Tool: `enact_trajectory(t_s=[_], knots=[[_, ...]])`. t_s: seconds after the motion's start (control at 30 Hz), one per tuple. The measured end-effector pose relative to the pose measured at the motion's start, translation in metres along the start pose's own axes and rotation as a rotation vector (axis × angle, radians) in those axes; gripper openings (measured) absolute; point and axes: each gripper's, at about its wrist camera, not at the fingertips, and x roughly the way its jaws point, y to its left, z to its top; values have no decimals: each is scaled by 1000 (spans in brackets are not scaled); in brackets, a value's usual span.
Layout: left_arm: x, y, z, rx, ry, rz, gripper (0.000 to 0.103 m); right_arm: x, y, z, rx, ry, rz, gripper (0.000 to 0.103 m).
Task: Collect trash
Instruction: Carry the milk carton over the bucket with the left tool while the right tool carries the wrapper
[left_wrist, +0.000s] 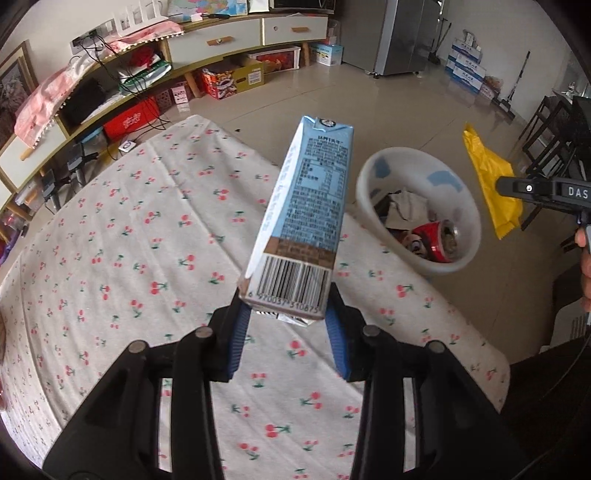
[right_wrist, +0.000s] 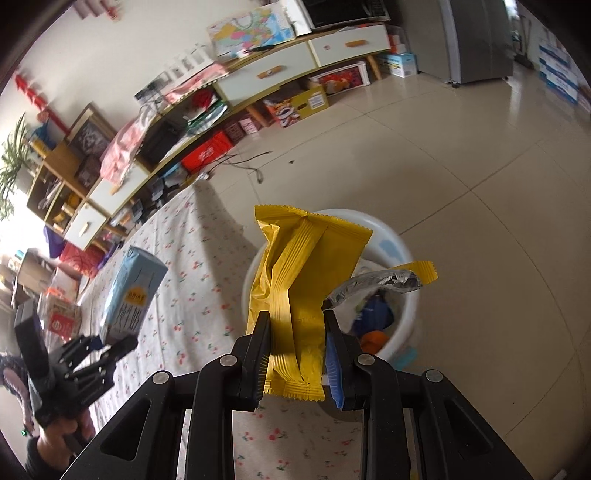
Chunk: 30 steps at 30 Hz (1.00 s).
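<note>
Trash bin (right_wrist: 402, 258) sits directly beneath the right claw (right_wrist: 297, 354) pinching a yellow wrapper (right_wrist: 295, 273), nearer than the left claw (left_wrist: 288, 314) gripping a carton (left_wrist: 306, 206).

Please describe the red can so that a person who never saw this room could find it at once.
Look past the edge of the cherry-print tablecloth to the white bin standing on the tiled floor. The red can lies on its side inside, next to crumpled paper. It is the only red, shiny metal thing there, and its open top faces the camera.
</note>
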Motion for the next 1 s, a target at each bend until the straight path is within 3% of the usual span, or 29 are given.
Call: enact_trajectory(t_s=[0.23, 0.4, 0.53, 0.7, 1.0], knots=[[22, -51, 18, 52, 37, -67, 41, -6, -35, 2, 56, -18, -34, 28], [45, -72, 30, 36, 60, -127, 42, -8, -44, 1, 74, -20, -33, 28], [61, -79, 32, 31, 83, -119, 42, -6, -44, 5, 71, -20, -39, 28], [51, -76, 26, 28, 65, -74, 64, -3, -44, 6, 67, -11, -33, 28], [12, -57, -3, -31, -5, -73, 79, 15, -35, 12, 40, 28, -44, 28]])
